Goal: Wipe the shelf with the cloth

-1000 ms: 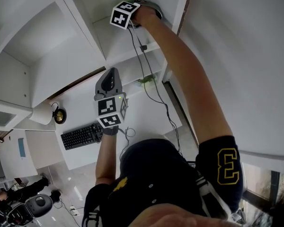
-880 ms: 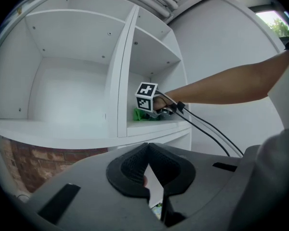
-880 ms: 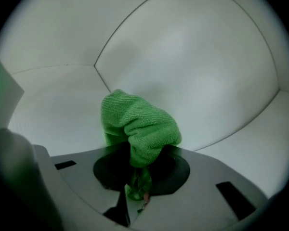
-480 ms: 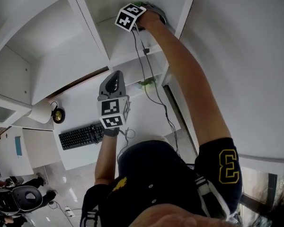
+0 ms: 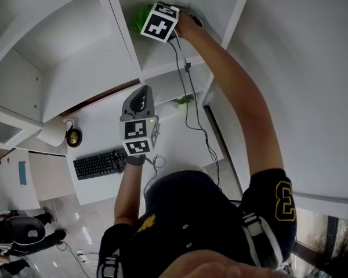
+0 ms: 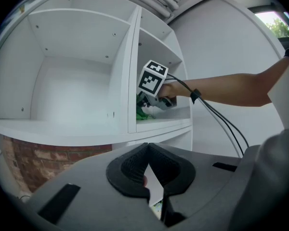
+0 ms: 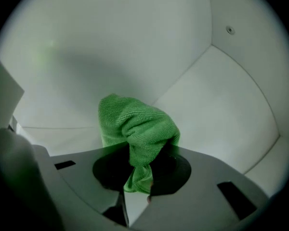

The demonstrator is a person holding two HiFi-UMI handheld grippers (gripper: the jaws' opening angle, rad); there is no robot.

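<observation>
The green cloth is bunched up, and my right gripper is shut on its lower end. In the head view that gripper's marker cube is inside the upper right compartment of the white shelf, with the cloth poking out to its left. The left gripper view shows the cloth resting on the shelf board under the right gripper. My left gripper is shut on nothing and hangs in the air, well short of the shelf.
Below are a white desk with a black keyboard, a paper roll and a small green item. Cables hang from the right gripper. Brick wall shows under the shelf. A chair stands bottom left.
My right gripper has slid left inside the compartment, and the green cloth now shows beside its cube. The left gripper has stayed put.
</observation>
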